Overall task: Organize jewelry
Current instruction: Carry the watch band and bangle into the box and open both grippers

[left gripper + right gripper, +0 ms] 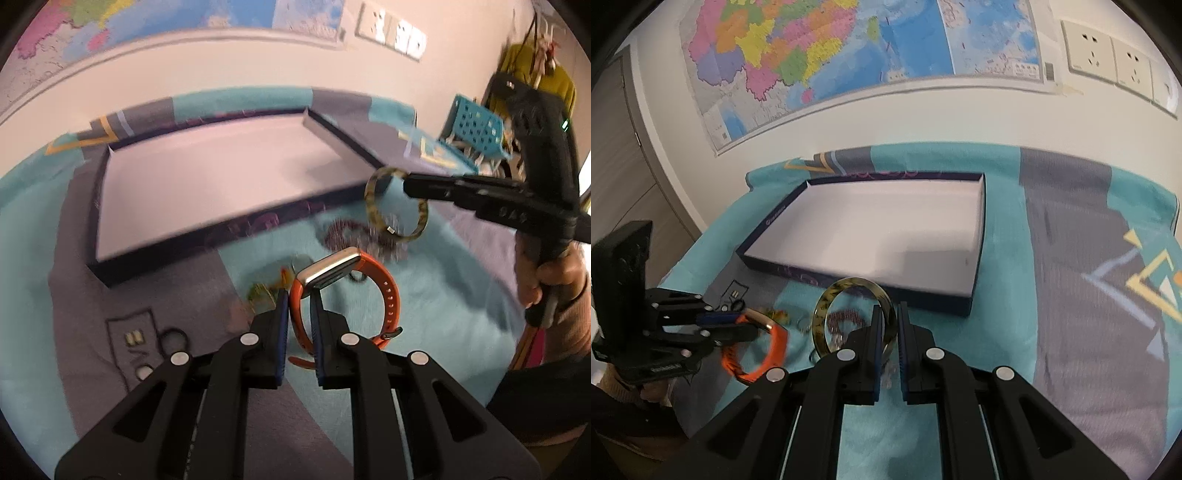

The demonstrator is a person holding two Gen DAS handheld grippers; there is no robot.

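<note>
Left tool (299, 295) is clamped on the orange strap of a watch (343, 291), blue pads pressing the band from both sides; the watch face sits just beyond the fingertips, tilted, and the strap loop hangs to the right of the tool, clear of the cloth. Right tool (886, 314) is clamped on a mottled amber bangle (855, 317), gripping its right rim, with the ring standing upright to the left of the pads and raised off the surface. In the left wrist view the right tool (410, 184) enters from the right, held by a hand (554, 284), with the bangle (397, 203) hanging at its tip near the tray's near right corner. In the right wrist view the left tool (735, 319) enters from the left with the watch (757, 343). Beneath the bangle, on the tabletop's teal and grey cloth (1089, 277), lies a dark beaded bracelet (846, 319); further small pieces lie near it, too blurred to identify. A shallow tray (977, 236) with dark walls and a white floor lies on the cloth just beyond both tools. On the far wall hang a map (812, 55) and, to its right, sockets (1108, 51). A blue perforated basket (476, 129) stands at far right in the left wrist view.
</note>
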